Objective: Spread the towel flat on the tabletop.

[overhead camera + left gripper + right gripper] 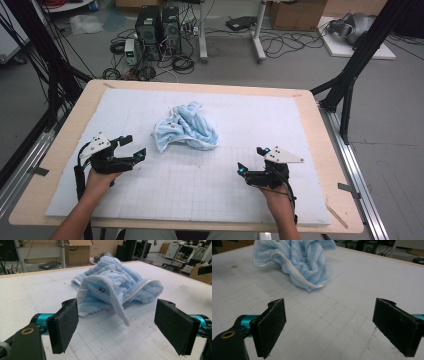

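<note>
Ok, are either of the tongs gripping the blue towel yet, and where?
Nothing is held. The left tongs and right tongs are both open, apart from the crumpled towel lying on the mat.

The towel (294,261) is cut off by the top edge in the right gripper view, so its upper folds cannot be told. In the left gripper view a small dark mark (102,289) on the towel is too small to read. In the high view its crumpled folds hide its underside, and both forearms run off the bottom edge past the table's (310,107) near edge.
</note>
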### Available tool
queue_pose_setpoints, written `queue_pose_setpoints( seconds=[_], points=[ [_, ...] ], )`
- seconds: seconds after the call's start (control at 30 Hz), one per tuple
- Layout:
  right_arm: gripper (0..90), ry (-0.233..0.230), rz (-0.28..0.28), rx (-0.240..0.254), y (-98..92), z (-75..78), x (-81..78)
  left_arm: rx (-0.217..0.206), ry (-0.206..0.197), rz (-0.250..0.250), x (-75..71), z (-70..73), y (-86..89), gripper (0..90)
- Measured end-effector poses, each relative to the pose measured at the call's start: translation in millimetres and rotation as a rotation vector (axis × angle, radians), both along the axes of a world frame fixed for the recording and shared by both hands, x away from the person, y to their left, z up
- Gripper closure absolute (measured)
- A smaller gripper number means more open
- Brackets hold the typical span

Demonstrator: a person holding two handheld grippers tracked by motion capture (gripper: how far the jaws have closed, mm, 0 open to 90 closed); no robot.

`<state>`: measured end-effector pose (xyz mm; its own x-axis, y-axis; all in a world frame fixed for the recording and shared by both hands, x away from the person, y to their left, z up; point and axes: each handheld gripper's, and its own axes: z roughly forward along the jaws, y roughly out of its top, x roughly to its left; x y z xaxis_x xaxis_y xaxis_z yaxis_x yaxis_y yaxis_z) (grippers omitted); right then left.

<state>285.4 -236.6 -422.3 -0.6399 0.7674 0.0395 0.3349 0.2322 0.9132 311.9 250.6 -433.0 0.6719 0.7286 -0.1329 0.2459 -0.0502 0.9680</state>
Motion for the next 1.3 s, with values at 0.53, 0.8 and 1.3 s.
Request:
queue_pose_setpoints(
  seconds=[0.53, 0.8, 1.3],
  points=[
    [21.6, 0.022, 0.111, -0.059, 64.0, 4.6, 36.4, 0.010, 0.008, -0.006, 1.3, -1.9, 0.0, 19.9],
    [39.4, 0.083, 0.181, -0.074, 105.5, 8.8, 74.8, 0.017, 0.013, -0.011, 3.1, -3.5, -2.0, 20.2],
    [87.0, 0.120, 0.362, -0.145, 136.0, 5.5, 76.9, 0.010, 0.024, -0.001, 2.8, -4.3, 2.3, 20.3]
  ],
)
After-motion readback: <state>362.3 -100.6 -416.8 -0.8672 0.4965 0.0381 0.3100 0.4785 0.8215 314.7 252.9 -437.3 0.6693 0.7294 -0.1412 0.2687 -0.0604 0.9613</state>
